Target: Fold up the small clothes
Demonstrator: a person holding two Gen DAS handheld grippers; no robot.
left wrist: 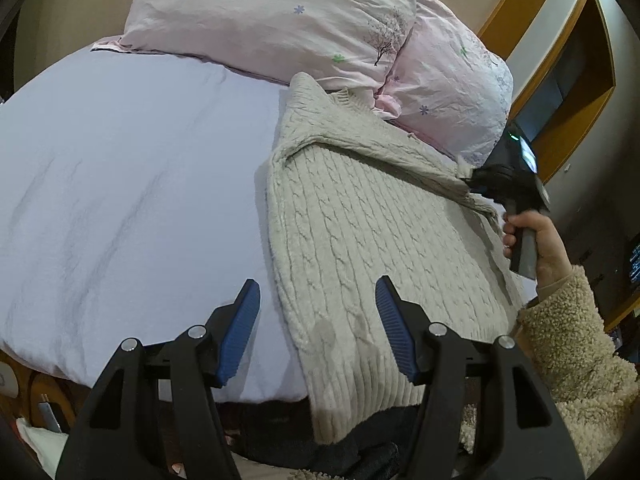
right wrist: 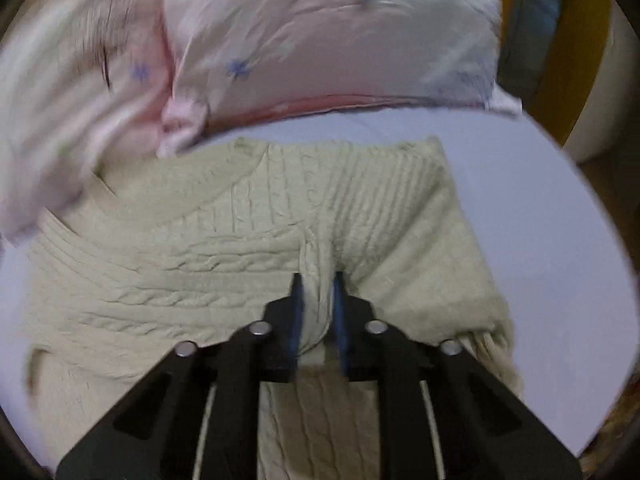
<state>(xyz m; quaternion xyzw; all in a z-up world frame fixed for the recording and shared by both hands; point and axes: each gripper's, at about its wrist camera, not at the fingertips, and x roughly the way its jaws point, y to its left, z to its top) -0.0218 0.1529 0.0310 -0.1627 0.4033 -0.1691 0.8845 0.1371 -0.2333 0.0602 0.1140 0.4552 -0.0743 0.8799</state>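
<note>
Cable-knit sweater (left wrist: 360, 216) spread across pale bedsheet (left wrist: 120, 180), collar tucked against two pink pillows (left wrist: 272, 16); right gripper (right wrist: 318, 280) clenched on a sleeve fold, left gripper (left wrist: 318, 304) spread wide above the hem.

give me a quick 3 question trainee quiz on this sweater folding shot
1. True or false: the left gripper is clamped on the sweater.
2. What is the right gripper pinching? A) a pillow B) a fold of the sweater C) the sheet
3. Fill in: the pink floral pillows lie beyond the sweater's ____.

Key: 1 false, it is open and holds nothing. 2 B. 3 collar.
</note>
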